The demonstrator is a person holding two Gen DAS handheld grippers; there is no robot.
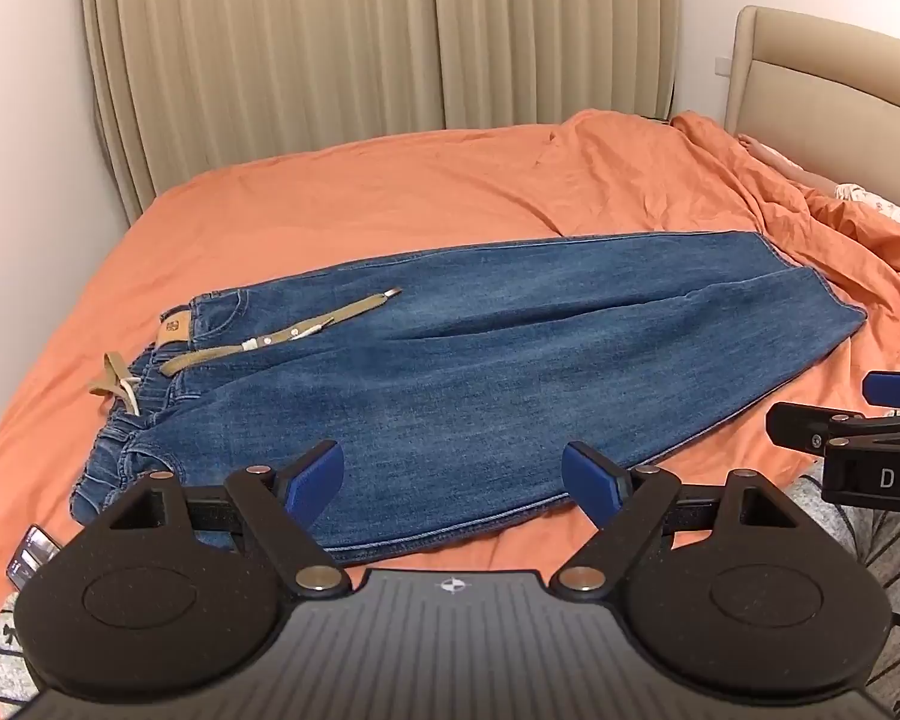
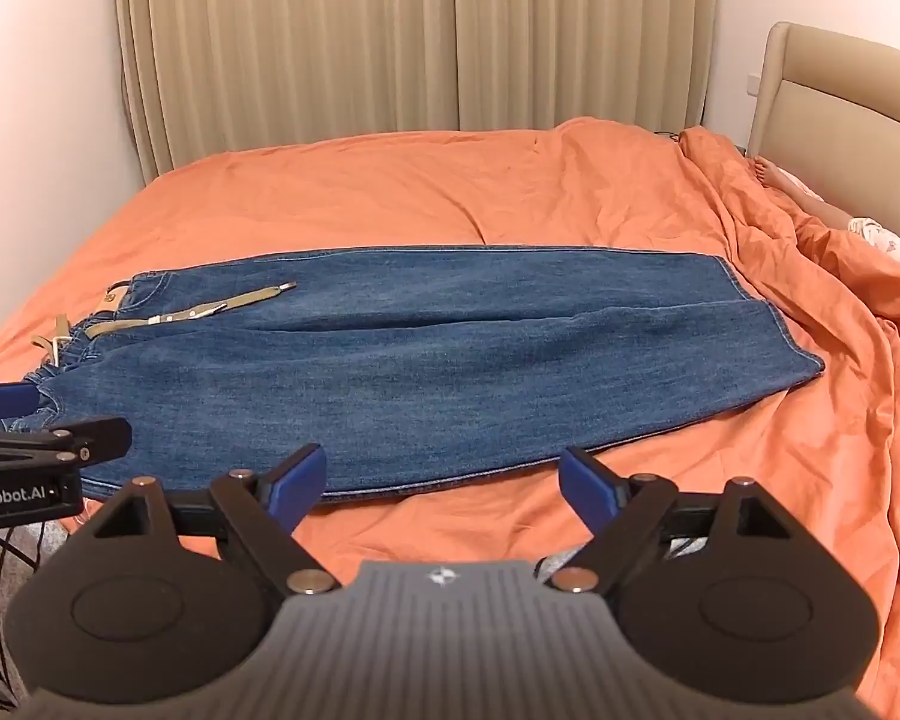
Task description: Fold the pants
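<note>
Two grippers hover over the near edge of the bed: the left gripper (image 1: pixel 453 483) and the right gripper (image 2: pixel 441 480), both with jaws spread wide and holding nothing. Just beyond, at twelve o'clock, the blue jeans (image 1: pixel 450 372) lie flat on the orange sheet (image 1: pixel 390 192), waistband at nine o'clock, hems at three. Farthest off hang beige curtains (image 1: pixel 360 30).
</note>
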